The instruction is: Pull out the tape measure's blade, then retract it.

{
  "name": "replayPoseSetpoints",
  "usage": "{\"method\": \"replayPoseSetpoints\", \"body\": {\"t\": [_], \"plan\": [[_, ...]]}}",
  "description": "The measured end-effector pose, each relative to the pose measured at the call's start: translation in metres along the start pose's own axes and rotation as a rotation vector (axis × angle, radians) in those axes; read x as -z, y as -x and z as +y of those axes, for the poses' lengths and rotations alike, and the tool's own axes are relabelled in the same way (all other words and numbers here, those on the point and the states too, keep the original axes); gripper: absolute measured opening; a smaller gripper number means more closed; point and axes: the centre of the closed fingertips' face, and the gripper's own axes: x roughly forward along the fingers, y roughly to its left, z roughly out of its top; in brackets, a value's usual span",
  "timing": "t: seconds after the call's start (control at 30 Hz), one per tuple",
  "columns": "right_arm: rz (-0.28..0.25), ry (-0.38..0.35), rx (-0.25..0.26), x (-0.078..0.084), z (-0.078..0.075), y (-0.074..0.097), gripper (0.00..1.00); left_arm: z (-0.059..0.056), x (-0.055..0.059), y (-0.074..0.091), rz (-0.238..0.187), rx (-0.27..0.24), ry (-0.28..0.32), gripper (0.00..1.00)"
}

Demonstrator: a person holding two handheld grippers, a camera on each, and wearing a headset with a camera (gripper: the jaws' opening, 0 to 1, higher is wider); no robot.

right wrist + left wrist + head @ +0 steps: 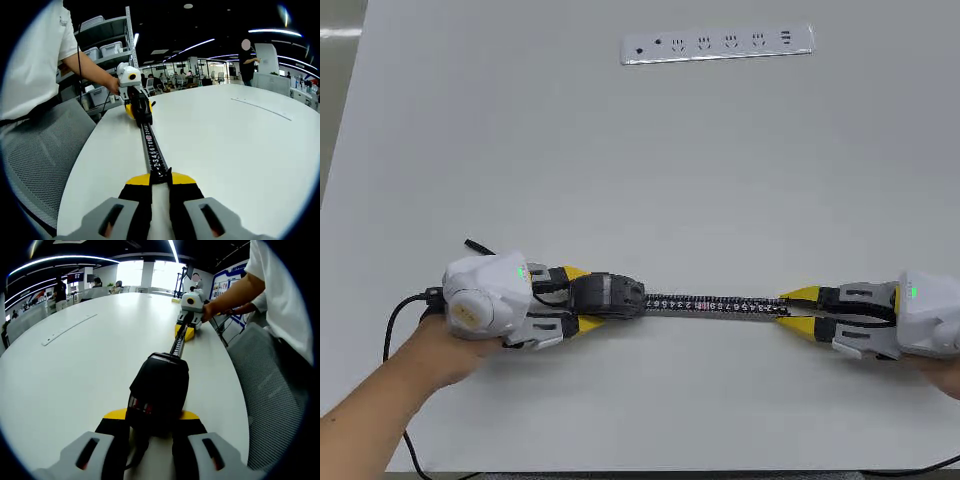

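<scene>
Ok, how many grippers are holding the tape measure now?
2. The left gripper clamps the case, at left in the head view; the right gripper pinches the blade by its end, at right.

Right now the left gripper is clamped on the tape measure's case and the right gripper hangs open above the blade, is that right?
Not quite. The right gripper is not open above the blade: the right gripper view shows it shut on the blade's end. The left gripper is clamped on the case.
</scene>
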Motion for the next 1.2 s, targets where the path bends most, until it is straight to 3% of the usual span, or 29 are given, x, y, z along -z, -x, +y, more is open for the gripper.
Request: {"method": "replayPoseSetpoints", "body": {"t": [1.2], "plan": [[0.001, -0.049, 0.023, 0.016, -0.011, 0.040, 0.09, -0.001, -0.002, -0.001, 0.011, -0.003, 0.005, 0.29]]}}
